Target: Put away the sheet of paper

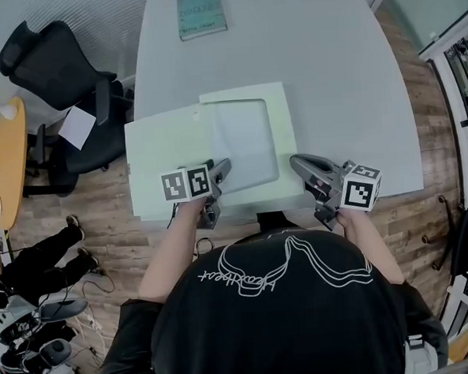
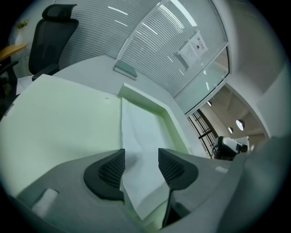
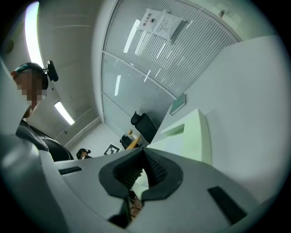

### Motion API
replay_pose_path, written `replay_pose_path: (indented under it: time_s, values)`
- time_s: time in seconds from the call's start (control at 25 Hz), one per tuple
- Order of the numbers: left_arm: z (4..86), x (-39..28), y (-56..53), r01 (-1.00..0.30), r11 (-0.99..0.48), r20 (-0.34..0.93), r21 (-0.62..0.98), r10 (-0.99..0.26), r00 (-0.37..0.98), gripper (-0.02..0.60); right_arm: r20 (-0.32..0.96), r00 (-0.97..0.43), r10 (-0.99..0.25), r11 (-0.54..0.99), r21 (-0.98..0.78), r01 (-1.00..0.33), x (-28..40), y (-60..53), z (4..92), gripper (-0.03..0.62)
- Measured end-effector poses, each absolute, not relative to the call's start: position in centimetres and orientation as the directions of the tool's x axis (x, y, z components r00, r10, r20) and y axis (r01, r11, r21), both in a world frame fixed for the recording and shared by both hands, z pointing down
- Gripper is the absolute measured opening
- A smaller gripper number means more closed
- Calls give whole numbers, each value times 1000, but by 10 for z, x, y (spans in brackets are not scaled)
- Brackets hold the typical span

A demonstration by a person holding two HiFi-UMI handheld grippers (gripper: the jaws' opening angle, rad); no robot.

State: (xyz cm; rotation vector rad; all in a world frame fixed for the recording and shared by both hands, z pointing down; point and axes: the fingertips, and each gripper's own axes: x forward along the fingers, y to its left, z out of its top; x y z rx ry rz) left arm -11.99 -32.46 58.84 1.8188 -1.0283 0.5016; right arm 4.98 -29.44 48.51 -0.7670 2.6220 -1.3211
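A pale green folder (image 1: pixel 165 159) lies spread open on the grey table (image 1: pixel 347 96), and the white sheet of paper (image 1: pixel 243 142) rests flat inside its raised right half. My left gripper (image 1: pixel 220 174) hovers at the sheet's near left corner. In the left gripper view its jaws (image 2: pixel 141 166) stand open, the paper (image 2: pixel 141 132) lies under the gap, and neither pad presses on it. My right gripper (image 1: pixel 297 166) sits at the folder's near right corner, close to the table's front edge. Its pads (image 3: pixel 154 168) meet with nothing between them.
A teal book (image 1: pixel 200 13) lies at the table's far edge. A black office chair (image 1: pixel 61 70) stands left of the table beside a round orange table (image 1: pixel 7 156). A seated person's legs (image 1: pixel 41 257) show on the wood floor at the left.
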Motion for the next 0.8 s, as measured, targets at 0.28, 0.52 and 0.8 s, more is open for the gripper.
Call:
replay_pose_path:
  time_s: [0.28, 0.52, 0.8]
  values:
    - [532, -136, -316, -796, -250, 570, 552, -584, 579, 216, 87, -873, -479, 567, -729, -384, 37, -281, 459, 9]
    - [479, -126, -289, -733, -388, 437, 558, -613, 658, 215, 71, -880, -469, 630, -672, -389, 25, -262, 436, 9]
    - [423, -110, -237, -664, -578, 341, 475, -575, 744, 197, 84, -909, -408, 741, -550, -384, 2, -218, 405, 9]
